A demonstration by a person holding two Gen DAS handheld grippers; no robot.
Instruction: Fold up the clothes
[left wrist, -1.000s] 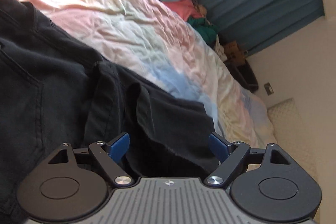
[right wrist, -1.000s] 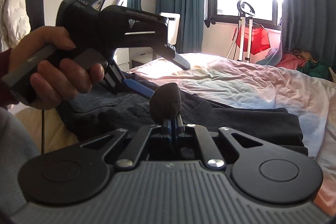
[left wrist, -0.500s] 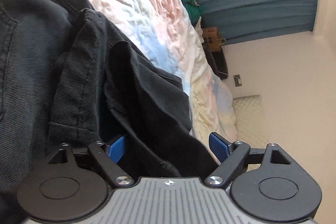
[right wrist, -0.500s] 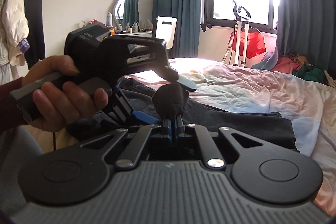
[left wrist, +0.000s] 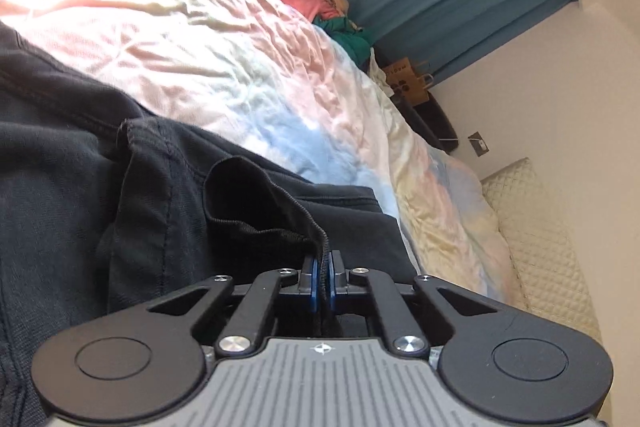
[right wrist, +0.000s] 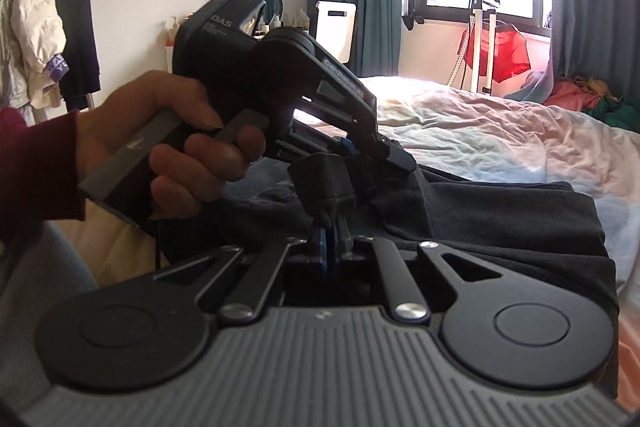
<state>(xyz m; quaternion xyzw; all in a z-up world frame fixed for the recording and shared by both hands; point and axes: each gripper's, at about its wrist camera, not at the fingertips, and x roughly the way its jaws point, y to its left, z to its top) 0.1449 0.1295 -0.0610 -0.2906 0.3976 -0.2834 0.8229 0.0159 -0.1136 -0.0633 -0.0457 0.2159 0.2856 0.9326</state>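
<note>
Gripping a hem of the dark trousers (left wrist: 168, 203) with each tool, the person appears to be at the start of a fold. The left gripper (left wrist: 321, 277) has its jaws clenched on a stitched edge of the cloth; the right gripper (right wrist: 329, 247) likewise pinches a bunched corner, jaws nearly together with fabric between them. The trousers lie on the bed (left wrist: 248, 67), toward its near edge, on the pastel quilt. The left hand (right wrist: 172, 143) squeezes its tool's trigger. Next, judged from this pose, both held points should be lifted together and carried across the garment, keeping the edge taut.
</note>
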